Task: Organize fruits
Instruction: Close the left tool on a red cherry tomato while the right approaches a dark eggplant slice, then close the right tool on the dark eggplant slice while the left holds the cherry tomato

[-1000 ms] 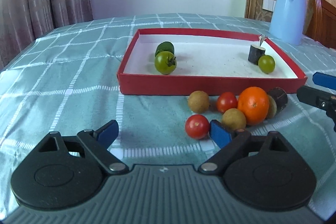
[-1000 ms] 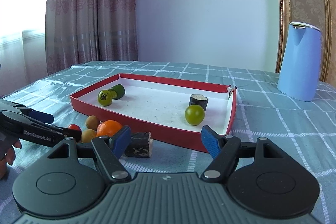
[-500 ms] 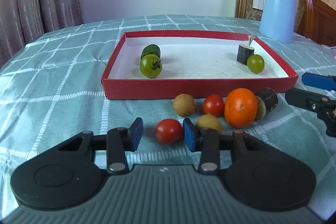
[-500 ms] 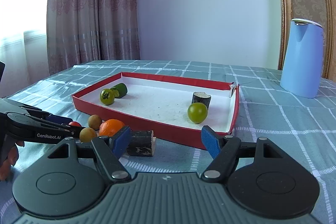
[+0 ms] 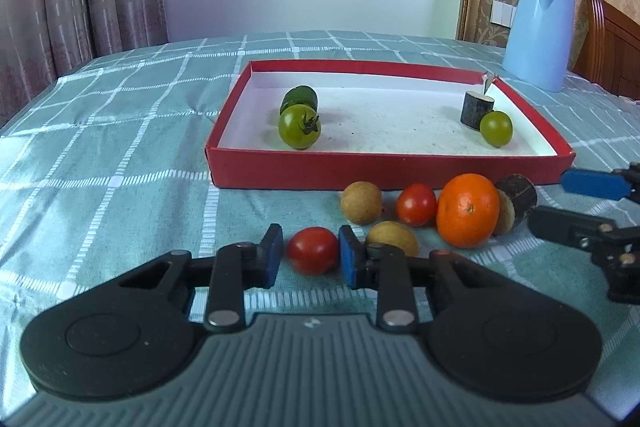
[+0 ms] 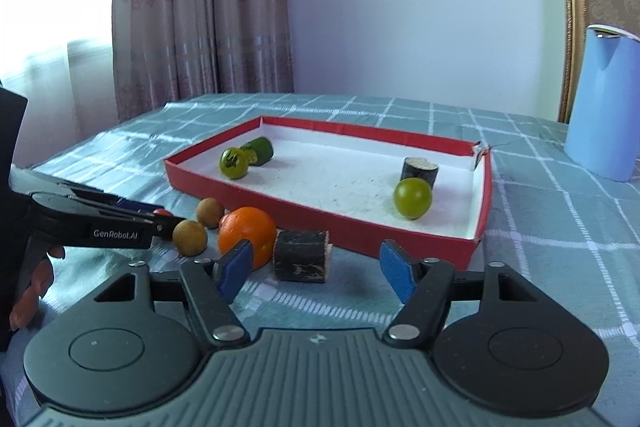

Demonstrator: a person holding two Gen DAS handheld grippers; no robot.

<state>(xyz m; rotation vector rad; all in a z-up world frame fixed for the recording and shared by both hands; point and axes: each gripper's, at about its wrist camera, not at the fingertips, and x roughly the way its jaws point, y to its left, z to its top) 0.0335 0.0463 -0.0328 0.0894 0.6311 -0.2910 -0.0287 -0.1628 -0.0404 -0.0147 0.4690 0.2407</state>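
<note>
My left gripper (image 5: 311, 254) has its blue pads on both sides of a red cherry tomato (image 5: 313, 250) on the tablecloth, closed onto it. Beside it lie two brown longans (image 5: 361, 203), a second red tomato (image 5: 416, 204), an orange (image 5: 467, 210) and a dark cylinder piece (image 5: 516, 195). The red tray (image 5: 384, 170) holds two green tomatoes (image 5: 299, 127), a cucumber piece (image 5: 299, 98) and a dark cylinder (image 5: 476, 109). My right gripper (image 6: 316, 269) is open and empty, low in front of the dark piece (image 6: 302, 255) and the orange (image 6: 248, 235).
A light blue kettle (image 5: 538, 31) stands at the back right of the table. A wooden chair (image 5: 612, 55) is behind it. Curtains hang at the far left. The checked green tablecloth (image 5: 120, 163) covers the table.
My left gripper has shifted left so the red tomato sits between its fingers, and the jaws have narrowed from wide open onto it. The right gripper has edged slightly forward.
</note>
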